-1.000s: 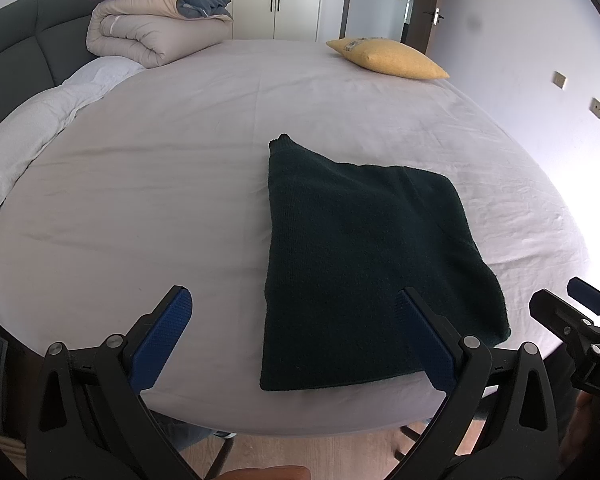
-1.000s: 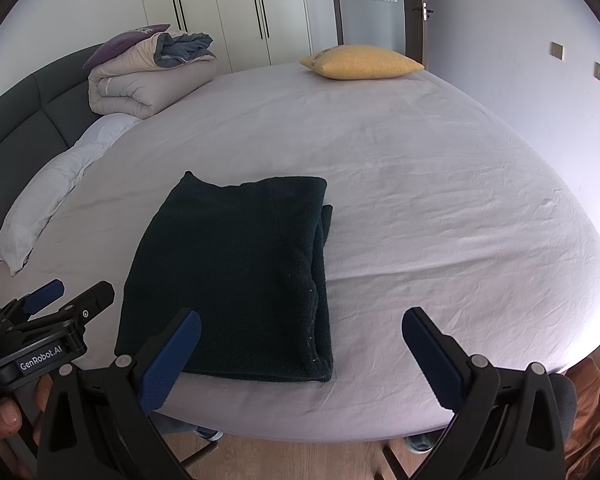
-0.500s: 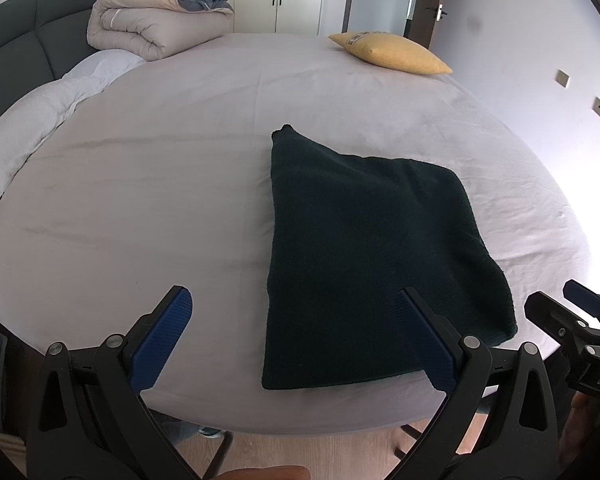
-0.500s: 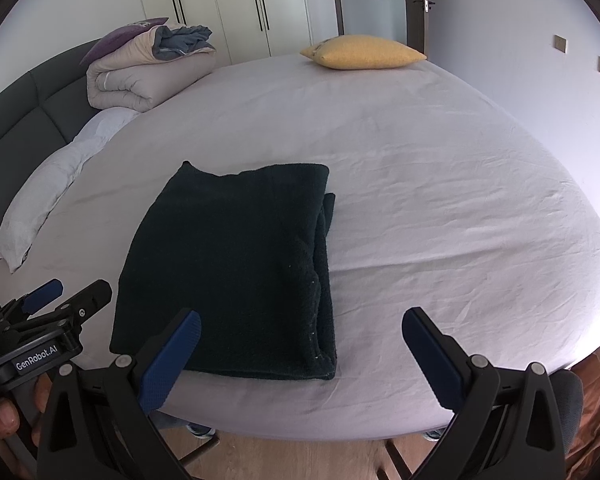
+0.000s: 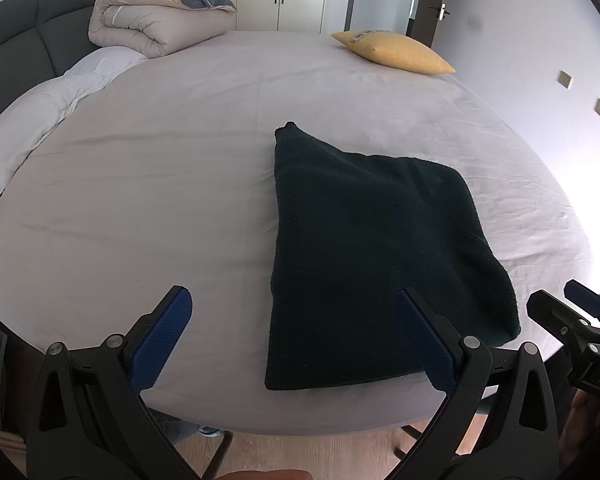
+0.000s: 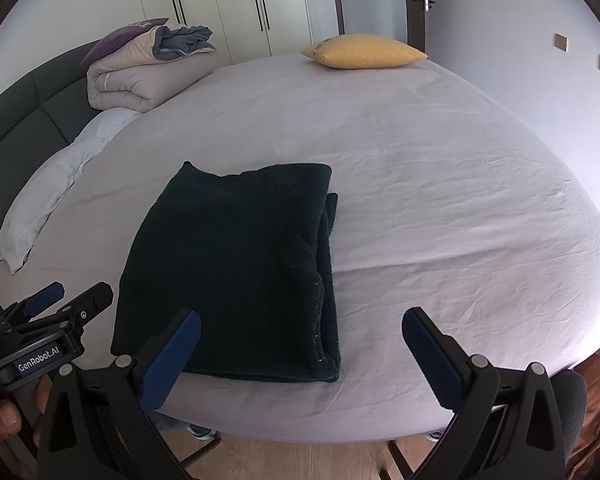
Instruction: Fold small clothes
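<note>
A dark green knitted garment (image 5: 376, 248) lies folded into a flat rectangle near the front edge of the bed; in the right wrist view the garment (image 6: 236, 264) shows stacked layers along its right side. My left gripper (image 5: 296, 336) is open, held short of the garment's near left corner, empty. My right gripper (image 6: 300, 352) is open too, over the garment's near right corner, with nothing between its fingers. Each gripper shows at the edge of the other's view: the right gripper (image 5: 572, 312), the left gripper (image 6: 64, 300).
The bed (image 5: 160, 160) carries a pale lilac sheet. A yellow pillow (image 5: 396, 52) lies at the far side, a rolled beige duvet (image 5: 156, 20) and a white pillow (image 5: 40, 120) at the far left by the dark headboard. Wooden floor lies below the bed's front edge.
Both grippers have drifted slightly higher and tilted, so the bed sits a little lower in both views. The garment has not moved, and both grippers stay open.
</note>
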